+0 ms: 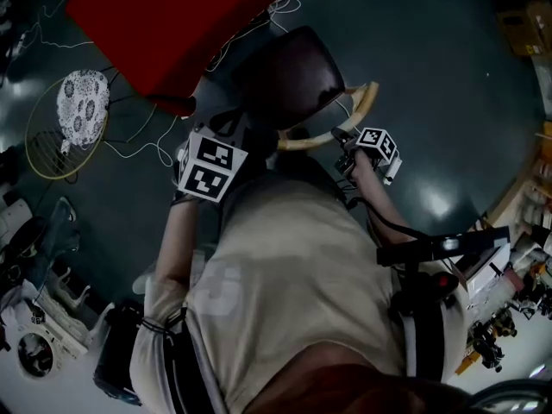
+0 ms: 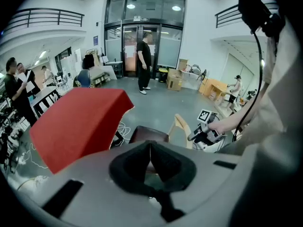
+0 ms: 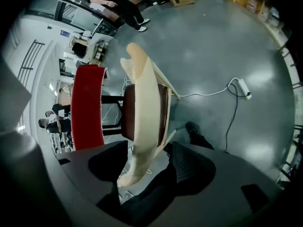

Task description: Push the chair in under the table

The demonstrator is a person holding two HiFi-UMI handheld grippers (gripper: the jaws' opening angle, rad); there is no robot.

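The chair has a dark seat point(image 1: 289, 76) and a curved pale wooden backrest point(image 1: 341, 128); it stands on the floor at the edge of the red table point(image 1: 172, 15). My right gripper point(image 3: 149, 169) is open, and the near end of the backrest point(image 3: 142, 112) lies between its pads without being pressed. In the head view the right gripper point(image 1: 349, 143) is at the backrest's right end. My left gripper point(image 2: 150, 157) is shut on nothing, just behind the chair seat point(image 2: 149, 134) on the left; its marker cube point(image 1: 211, 166) shows in the head view.
A racket with a patterned cover point(image 1: 69, 119) and loose white cables point(image 1: 147, 149) lie on the floor left of the chair. A power strip with its cord point(image 3: 241, 86) lies to the right. A person point(image 2: 144, 60) stands far off by the glass doors, near cardboard boxes point(image 2: 174, 79).
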